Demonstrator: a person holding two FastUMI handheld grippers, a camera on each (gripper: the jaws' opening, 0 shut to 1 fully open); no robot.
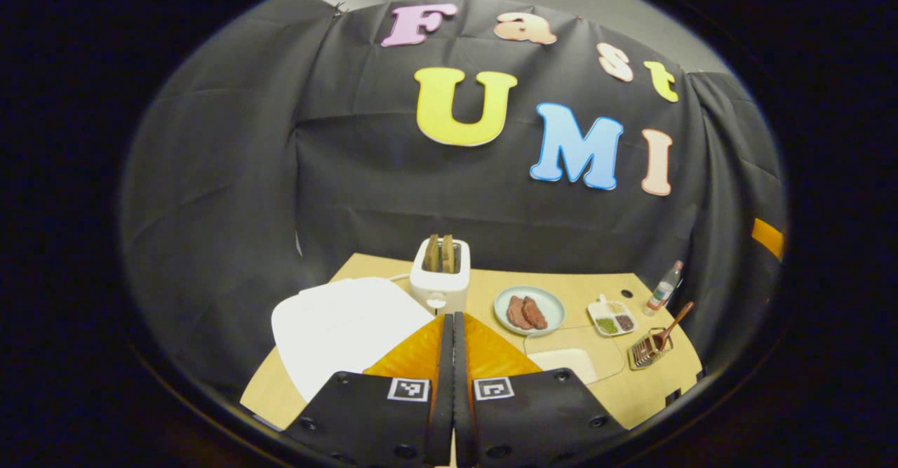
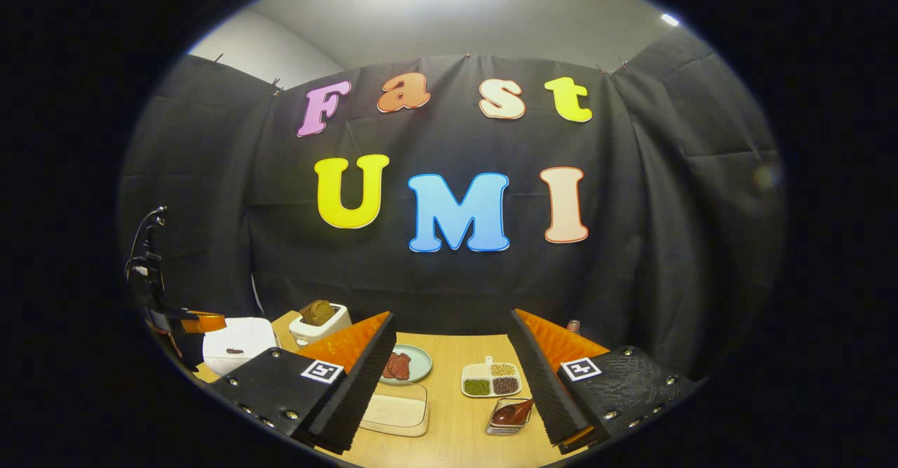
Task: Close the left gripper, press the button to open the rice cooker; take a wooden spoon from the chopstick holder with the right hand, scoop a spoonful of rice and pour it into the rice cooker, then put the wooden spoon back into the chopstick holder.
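**Desk laid out, left jaws together, right jaws spread**

Light wooden desk [image 1: 491, 285] across the lower middle of the left gripper view, walled behind and at both sides by black cloth [image 1: 337, 173]; pale wall and ceiling above the cloth at the top of the frame, brightly lit in the right gripper view.

Left gripper [image 1: 449, 328] at bottom centre of its own view, jaws pressed together with no gap, holding nothing. Just left of the fingers, the white rice cooker [image 1: 337, 328], lid down. Behind the fingertips, a white toaster [image 1: 440, 275] with two slices standing in its slots. Right of that, a pale plate [image 1: 547, 299] bearing reddish-brown pieces, then a small divided dish [image 1: 612, 317] of grains, then a small bottle [image 1: 664, 287] at the far right edge of the desk. Nearer the camera, a clear container of rice [image 1: 572, 359], and right of it the chopstick holder [image 1: 649, 352] with the wooden spoon [image 1: 670, 328] leaning in it, handle up and to the right.

Right gripper [image 2: 449, 370] at the bottom of its own view, jaws wide apart, nothing between them. Between the fingers, low in the frame: plate, divided dish, rice container and chopstick holder with the spoon's bowl showing. Rice cooker and toaster at lower left, with the left gripper's body just beside the cooker at the far left edge.
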